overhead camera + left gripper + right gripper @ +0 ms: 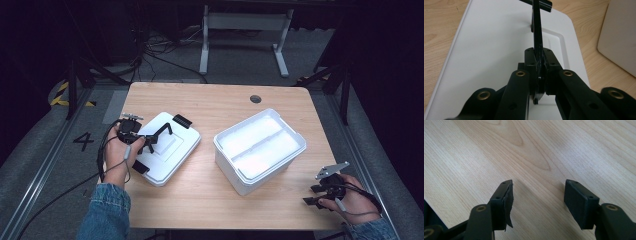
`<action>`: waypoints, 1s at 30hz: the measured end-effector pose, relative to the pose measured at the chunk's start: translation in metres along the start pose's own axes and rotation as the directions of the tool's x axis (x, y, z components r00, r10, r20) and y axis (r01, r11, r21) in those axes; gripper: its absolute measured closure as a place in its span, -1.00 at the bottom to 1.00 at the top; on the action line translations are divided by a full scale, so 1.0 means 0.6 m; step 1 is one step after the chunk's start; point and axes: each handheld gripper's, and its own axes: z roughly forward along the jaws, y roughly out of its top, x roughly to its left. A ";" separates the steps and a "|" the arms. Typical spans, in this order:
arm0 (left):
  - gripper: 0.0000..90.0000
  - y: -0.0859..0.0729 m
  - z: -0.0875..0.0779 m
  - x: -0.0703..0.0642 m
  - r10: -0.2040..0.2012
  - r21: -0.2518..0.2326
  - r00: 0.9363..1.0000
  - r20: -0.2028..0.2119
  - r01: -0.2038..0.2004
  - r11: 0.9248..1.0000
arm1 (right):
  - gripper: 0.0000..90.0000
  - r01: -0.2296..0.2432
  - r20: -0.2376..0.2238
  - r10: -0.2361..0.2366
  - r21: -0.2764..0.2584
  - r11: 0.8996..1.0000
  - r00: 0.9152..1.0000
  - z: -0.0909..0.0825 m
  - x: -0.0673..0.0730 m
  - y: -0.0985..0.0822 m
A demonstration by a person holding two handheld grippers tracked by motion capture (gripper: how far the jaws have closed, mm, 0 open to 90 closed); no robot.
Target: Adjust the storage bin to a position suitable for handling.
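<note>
Wooden tabletop (215, 100), carrying all items. White open box (260, 150), with a ridge dividing its inside lengthwise, standing right of the tabletop's centre. White lid (167, 152), lying flat on the tabletop well left of the box, apart from it, with black clips at its near and far ends. Black carrying handle (537, 32) of the lid, raised upright from the lid's top face. Left gripper (145, 142), over the lid's left half; its jaws are closed on the handle, pinching the thin strap edge-on. Right gripper (312, 195), near the tabletop's right front corner, right of the box; its jaws stand apart, holding nothing, above bare wood.
</note>
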 end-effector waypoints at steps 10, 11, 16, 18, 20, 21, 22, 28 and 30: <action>0.88 -0.009 0.015 0.011 -0.011 0.006 1.000 -0.001 0.011 1.000 | -0.09 -0.001 0.000 0.001 -0.002 1.000 1.000 0.000 0.000 0.000; 0.88 -0.010 0.016 0.012 -0.015 0.002 1.000 0.001 0.015 1.000 | -0.09 -0.002 -0.001 0.002 -0.002 1.000 1.000 0.000 0.000 0.000; 0.87 -0.013 0.020 0.016 -0.021 0.007 1.000 0.011 0.021 1.000 | -0.09 -0.002 -0.001 0.002 -0.004 1.000 1.000 0.001 0.000 0.000; 0.87 -0.013 0.021 0.017 -0.016 0.010 1.000 0.011 0.016 1.000 | -0.09 -0.003 -0.002 0.003 -0.004 1.000 1.000 0.001 0.000 0.000; 0.87 -0.014 0.022 0.016 -0.018 0.016 1.000 0.009 0.017 1.000 | -0.09 -0.003 -0.002 0.003 -0.005 1.000 1.000 0.001 0.000 0.001; 0.87 -0.015 0.023 0.017 -0.014 0.023 1.000 0.007 0.014 1.000 | -0.09 -0.001 -0.001 0.001 -0.006 1.000 1.000 0.001 0.000 0.001; 0.87 -0.015 0.023 0.017 -0.017 0.027 1.000 0.005 0.017 1.000 | -0.09 0.000 -0.001 0.000 -0.006 1.000 1.000 0.001 0.000 0.001; 0.55 -0.018 0.020 0.024 -0.066 -0.027 0.997 0.035 0.067 0.997 | -0.09 0.000 -0.001 0.000 -0.007 1.000 1.000 0.002 0.000 0.002; 0.39 -0.017 0.017 0.024 -0.056 -0.037 0.998 0.015 0.056 0.998 | -0.09 -0.001 -0.001 0.001 -0.008 1.000 1.000 0.002 0.000 0.002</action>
